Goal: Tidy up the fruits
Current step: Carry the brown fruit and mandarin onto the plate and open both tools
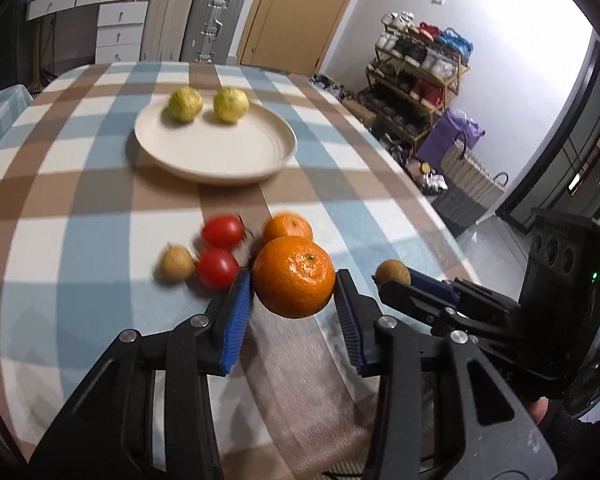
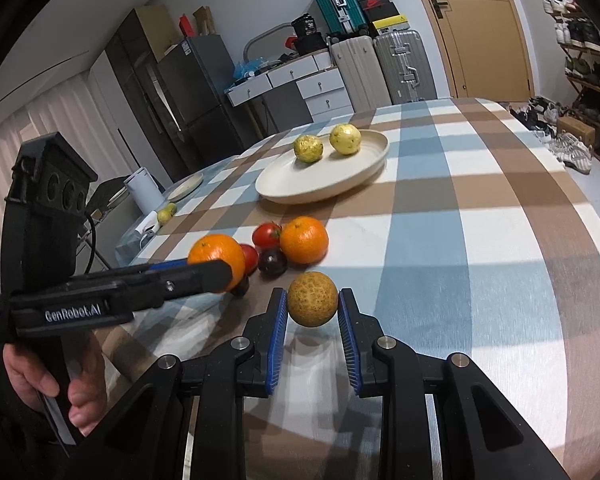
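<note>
My left gripper (image 1: 294, 286) is shut on an orange (image 1: 294, 276), held above the checked tablecloth. My right gripper (image 2: 313, 300) is shut on a small brown round fruit (image 2: 312, 299), also lifted; it shows in the left wrist view (image 1: 393, 273). On the table lie a second orange (image 1: 288, 226), two red tomatoes (image 1: 222, 231) (image 1: 217, 268) and a small brown fruit (image 1: 176, 264). A dark plum (image 2: 272, 262) lies among them. A cream plate (image 1: 220, 156) further back holds two yellow-green fruits (image 1: 185, 104) (image 1: 230, 104).
The table's right edge drops off toward a shoe rack (image 1: 416, 68) and a basket (image 1: 468, 176). A side table on the left carries a small plate (image 2: 186, 186), a white container (image 2: 144, 194) and a yellow fruit (image 2: 166, 213).
</note>
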A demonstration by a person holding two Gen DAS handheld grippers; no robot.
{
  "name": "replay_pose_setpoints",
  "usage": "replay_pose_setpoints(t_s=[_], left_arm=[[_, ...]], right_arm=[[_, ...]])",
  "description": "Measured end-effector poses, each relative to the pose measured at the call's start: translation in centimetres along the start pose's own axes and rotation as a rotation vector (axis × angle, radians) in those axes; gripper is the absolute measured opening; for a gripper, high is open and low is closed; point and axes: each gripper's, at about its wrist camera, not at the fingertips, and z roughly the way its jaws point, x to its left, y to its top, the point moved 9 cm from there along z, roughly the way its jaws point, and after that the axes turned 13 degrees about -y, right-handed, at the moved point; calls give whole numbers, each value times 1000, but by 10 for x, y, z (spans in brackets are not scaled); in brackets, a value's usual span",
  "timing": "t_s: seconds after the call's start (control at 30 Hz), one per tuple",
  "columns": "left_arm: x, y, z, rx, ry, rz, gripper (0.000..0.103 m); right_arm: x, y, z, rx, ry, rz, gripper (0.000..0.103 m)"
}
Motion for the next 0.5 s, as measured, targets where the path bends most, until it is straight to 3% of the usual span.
replay_pose_setpoints(t_s=[0.23, 0.5], left_arm=[[29, 55, -17, -68, 6, -10, 38], [80, 116, -13, -95, 29, -42, 38]], right_arm=[[9, 41, 11, -20, 27, -31, 26], [24, 112, 43, -35, 82, -46, 26]])
